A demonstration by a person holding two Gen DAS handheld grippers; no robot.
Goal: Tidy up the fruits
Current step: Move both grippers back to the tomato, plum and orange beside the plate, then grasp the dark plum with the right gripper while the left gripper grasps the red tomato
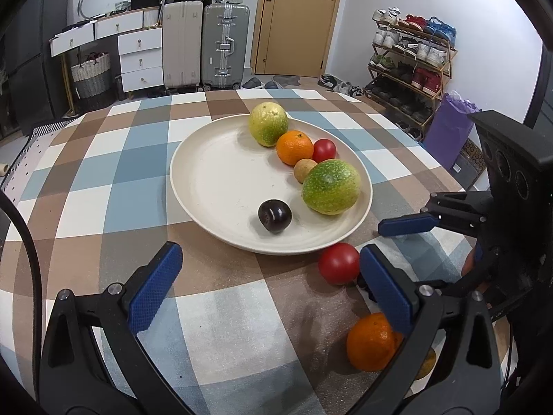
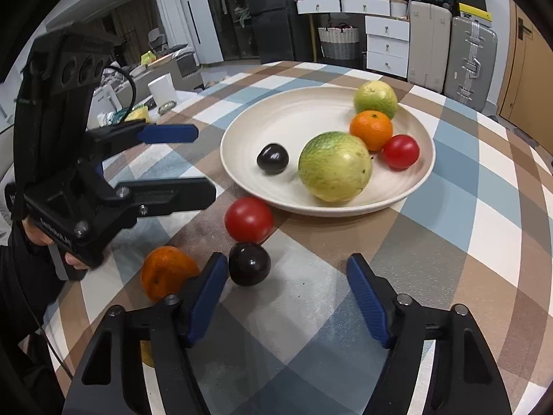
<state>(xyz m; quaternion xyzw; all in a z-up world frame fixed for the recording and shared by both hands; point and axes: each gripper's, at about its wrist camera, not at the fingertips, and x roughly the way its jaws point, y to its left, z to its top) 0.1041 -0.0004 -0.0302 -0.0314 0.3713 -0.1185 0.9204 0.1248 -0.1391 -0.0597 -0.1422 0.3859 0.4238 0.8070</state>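
A cream plate point(image 1: 214, 180) point(image 2: 297, 121) on the checkered table holds two green-yellow fruits point(image 1: 331, 186) point(image 1: 268, 123), an orange point(image 1: 294, 147), a red tomato point(image 1: 324, 150), a small tan fruit point(image 1: 304, 170) and a dark plum point(image 1: 274, 215) point(image 2: 272, 158). Off the plate lie a red tomato point(image 1: 338, 263) point(image 2: 249, 220), a dark plum point(image 2: 249, 264) and an orange point(image 1: 371, 342) point(image 2: 167, 272). My left gripper point(image 1: 269, 287) is open and empty, in front of the plate. My right gripper point(image 2: 287, 283) is open and empty; the loose plum lies just by its left finger point(image 2: 207, 297).
The checkered tablecloth point(image 1: 114, 200) covers the round table. Suitcases point(image 1: 224, 45), drawers and a shoe rack point(image 1: 411, 55) stand beyond it. A purple bag point(image 1: 449, 128) stands right of the table. A partly hidden yellow item point(image 2: 147, 352) lies near the table edge by my right gripper.
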